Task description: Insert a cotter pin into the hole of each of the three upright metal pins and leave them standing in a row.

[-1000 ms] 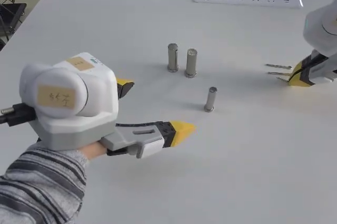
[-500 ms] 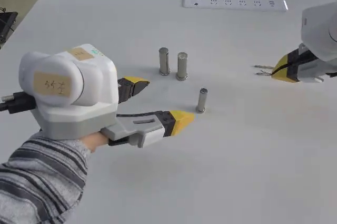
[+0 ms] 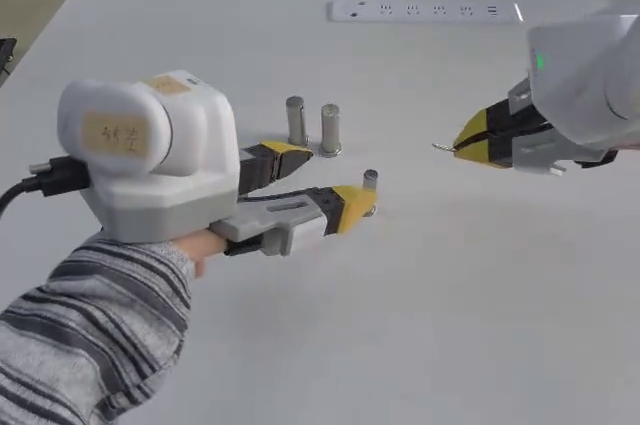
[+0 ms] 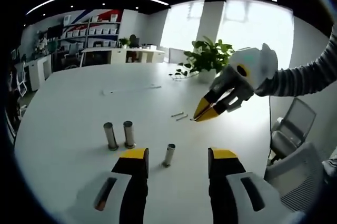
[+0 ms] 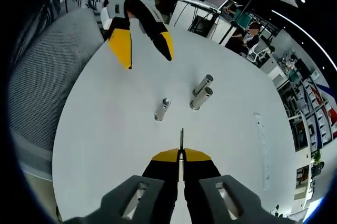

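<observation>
The right gripper (image 3: 472,141) is shut tight on one thin cotter pin (image 5: 181,138), up in the air over the white table (image 3: 450,295), and the left gripper (image 3: 330,177) is wide open, with its tips near the closest of three standing metal pins (image 4: 168,155)

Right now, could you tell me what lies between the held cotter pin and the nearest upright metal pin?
Only bare table separates the cotter pin from the metal pin, seen in the right gripper view.

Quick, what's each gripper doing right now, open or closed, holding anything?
Left gripper: open, empty.
Right gripper: shut on a cotter pin.
</observation>
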Tool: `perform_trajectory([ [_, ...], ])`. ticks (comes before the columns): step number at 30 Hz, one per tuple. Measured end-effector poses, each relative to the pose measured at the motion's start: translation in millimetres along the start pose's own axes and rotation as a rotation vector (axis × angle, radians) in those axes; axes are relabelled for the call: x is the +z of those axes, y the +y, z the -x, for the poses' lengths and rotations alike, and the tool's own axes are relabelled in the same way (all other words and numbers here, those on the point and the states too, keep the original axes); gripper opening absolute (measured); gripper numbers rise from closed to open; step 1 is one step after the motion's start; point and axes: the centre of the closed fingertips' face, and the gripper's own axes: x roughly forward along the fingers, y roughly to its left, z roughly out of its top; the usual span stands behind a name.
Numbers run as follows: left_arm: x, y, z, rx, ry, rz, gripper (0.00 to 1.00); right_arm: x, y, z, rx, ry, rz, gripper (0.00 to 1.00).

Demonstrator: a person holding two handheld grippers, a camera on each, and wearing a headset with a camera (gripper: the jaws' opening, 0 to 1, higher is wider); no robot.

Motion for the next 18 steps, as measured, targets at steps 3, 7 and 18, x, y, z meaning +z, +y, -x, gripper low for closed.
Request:
perform_trajectory([
  [3, 1.8, -3.8, -2.2, -0.016, -0.007, 0.027, 0.36, 19.7, 6.6, 4.1, 0.0, -0.035, 0.039, 0.0],
  [7, 4.4, -8.9, -5.0, -0.035, -0.018, 0.076, 0.29, 33.2, 10.4, 4.9, -0.001, -0.062, 0.082, 0.0],
  [18, 13.8, -23.2, -9.6, -0.095, -0.066, 0.203, 0.15, 61.3, 21.9, 9.1, -0.012, -0.118, 0.164, 0.0],
])
